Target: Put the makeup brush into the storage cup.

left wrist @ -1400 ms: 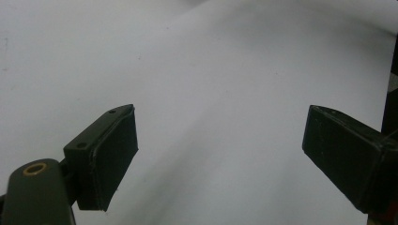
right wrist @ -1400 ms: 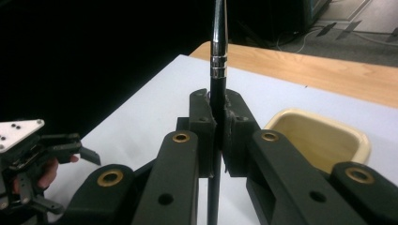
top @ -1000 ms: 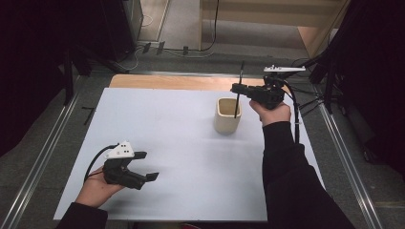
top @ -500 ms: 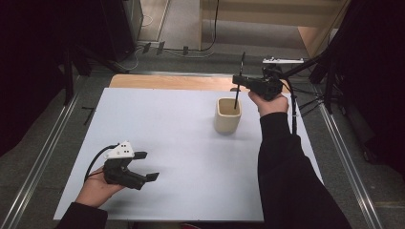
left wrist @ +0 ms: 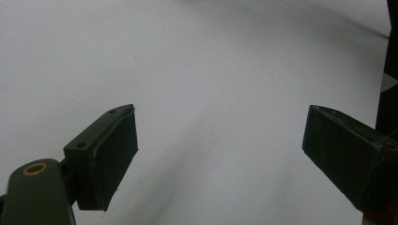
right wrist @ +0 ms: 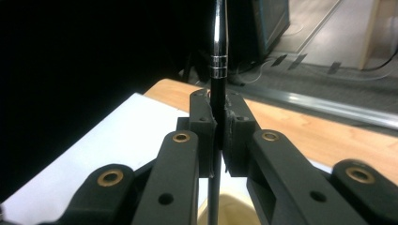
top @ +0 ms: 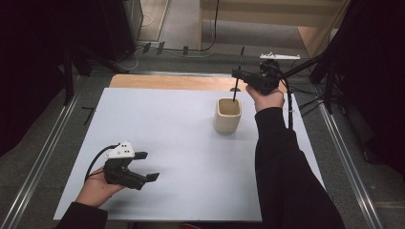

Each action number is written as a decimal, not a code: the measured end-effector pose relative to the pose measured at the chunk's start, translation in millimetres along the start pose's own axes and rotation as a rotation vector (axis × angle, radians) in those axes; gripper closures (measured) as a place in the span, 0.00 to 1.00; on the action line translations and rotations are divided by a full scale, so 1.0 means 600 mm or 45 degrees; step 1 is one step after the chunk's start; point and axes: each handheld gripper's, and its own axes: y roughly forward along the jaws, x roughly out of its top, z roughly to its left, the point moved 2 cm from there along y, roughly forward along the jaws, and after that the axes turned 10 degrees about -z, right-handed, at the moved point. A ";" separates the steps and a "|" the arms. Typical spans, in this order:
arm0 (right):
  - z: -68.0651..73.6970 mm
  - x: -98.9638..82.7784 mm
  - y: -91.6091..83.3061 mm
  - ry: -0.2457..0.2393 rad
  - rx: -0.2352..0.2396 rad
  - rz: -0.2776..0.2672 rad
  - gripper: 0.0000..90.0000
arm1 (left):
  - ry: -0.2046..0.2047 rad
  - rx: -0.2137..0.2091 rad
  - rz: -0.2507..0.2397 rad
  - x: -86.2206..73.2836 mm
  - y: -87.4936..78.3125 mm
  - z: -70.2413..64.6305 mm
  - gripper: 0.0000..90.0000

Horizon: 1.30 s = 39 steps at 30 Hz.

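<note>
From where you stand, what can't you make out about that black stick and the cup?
- Stick's lower tip: in the high view it is too thin to tell if it is inside the cup or above it.
- Cup's inside: right gripper view, hidden by the right gripper and cut by the bottom edge.
- Stick's top end: right gripper view, cut by the upper edge.

Hidden and cropped parts

The pen's [right wrist: 217,70] top leaves the right gripper view's upper edge; the cup's [right wrist: 230,208] rim is cut by its lower edge, its inside unreadable in the high view.
</note>
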 end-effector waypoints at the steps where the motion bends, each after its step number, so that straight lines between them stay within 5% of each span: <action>1: -0.001 -0.001 0.002 -0.002 -0.005 -0.007 0.95 | 0.002 0.002 0.003 0.000 0.000 0.000 0.12; 39: -0.016 -0.065 0.026 0.007 -0.047 0.037 0.95 | 0.000 -0.007 0.005 0.000 0.000 0.000 0.12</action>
